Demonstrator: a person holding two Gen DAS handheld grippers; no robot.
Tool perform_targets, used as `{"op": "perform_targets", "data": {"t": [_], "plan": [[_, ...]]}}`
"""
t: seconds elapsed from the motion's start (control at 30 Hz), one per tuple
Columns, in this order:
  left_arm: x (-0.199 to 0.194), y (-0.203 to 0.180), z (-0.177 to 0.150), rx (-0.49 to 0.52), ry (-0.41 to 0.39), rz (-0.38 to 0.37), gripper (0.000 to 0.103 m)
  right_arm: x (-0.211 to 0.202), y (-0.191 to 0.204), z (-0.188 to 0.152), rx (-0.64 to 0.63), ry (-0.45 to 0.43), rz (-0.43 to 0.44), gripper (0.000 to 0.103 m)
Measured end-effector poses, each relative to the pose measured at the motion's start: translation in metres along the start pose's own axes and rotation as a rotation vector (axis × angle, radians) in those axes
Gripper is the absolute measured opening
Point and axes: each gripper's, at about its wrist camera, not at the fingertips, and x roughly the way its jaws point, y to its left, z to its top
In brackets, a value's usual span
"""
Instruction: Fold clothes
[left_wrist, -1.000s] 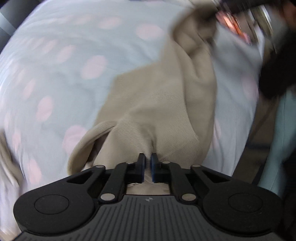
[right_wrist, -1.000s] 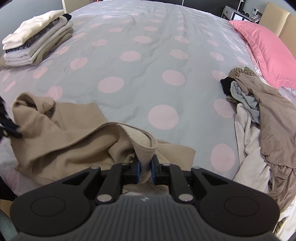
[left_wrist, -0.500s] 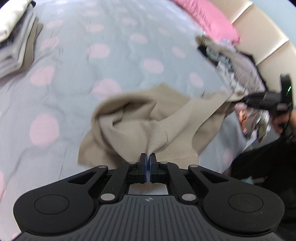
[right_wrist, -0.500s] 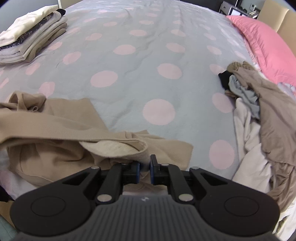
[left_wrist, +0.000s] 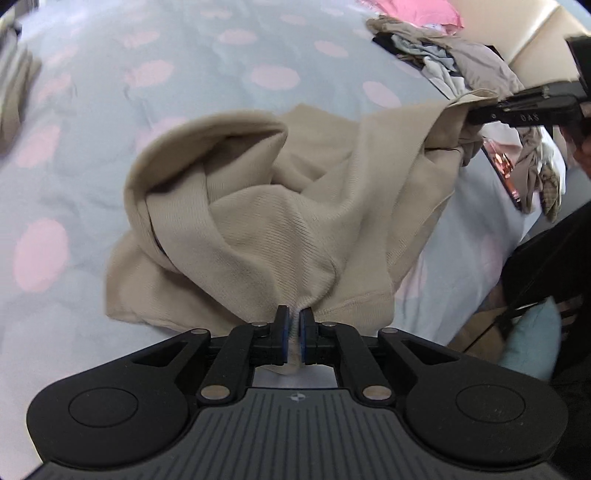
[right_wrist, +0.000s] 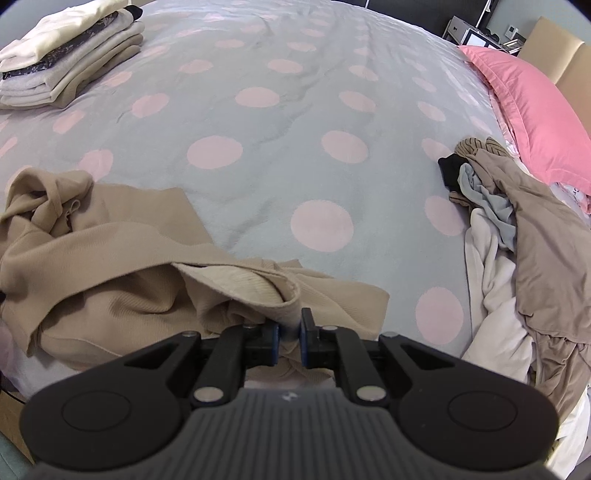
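On bedspread | beige sweater crumpled, bunched | both cuffs pinched

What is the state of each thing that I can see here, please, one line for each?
left gripper: shut on the beige sweater's edge.
right gripper: shut on another edge of it.
beige sweater: crumpled, unfolded, held at two points, mostly resting on the bed.
folded stack: folded, piled neatly.
clothes heap: unfolded, tangled.
pink pillow: lying at the bed's head.
polka-dot bedspread: spread, slightly wrinkled.
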Motion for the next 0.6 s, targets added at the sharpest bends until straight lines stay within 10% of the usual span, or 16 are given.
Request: {"op": "perform_targets", "data": {"t": [0.2, 0.6], "plan": [[-0.031, -0.043, -0.003, 0.263, -0.046, 0.113, 0.043, 0.0, 0.002, -0.001, -0.025, 0.001, -0.002, 0.013], [0.027, -0.129, -0.021, 0.915, 0.04, 0.278, 0.047, -0.001, 0.001, -0.003, -0.026, 0.002, 0.008, 0.014]]}}
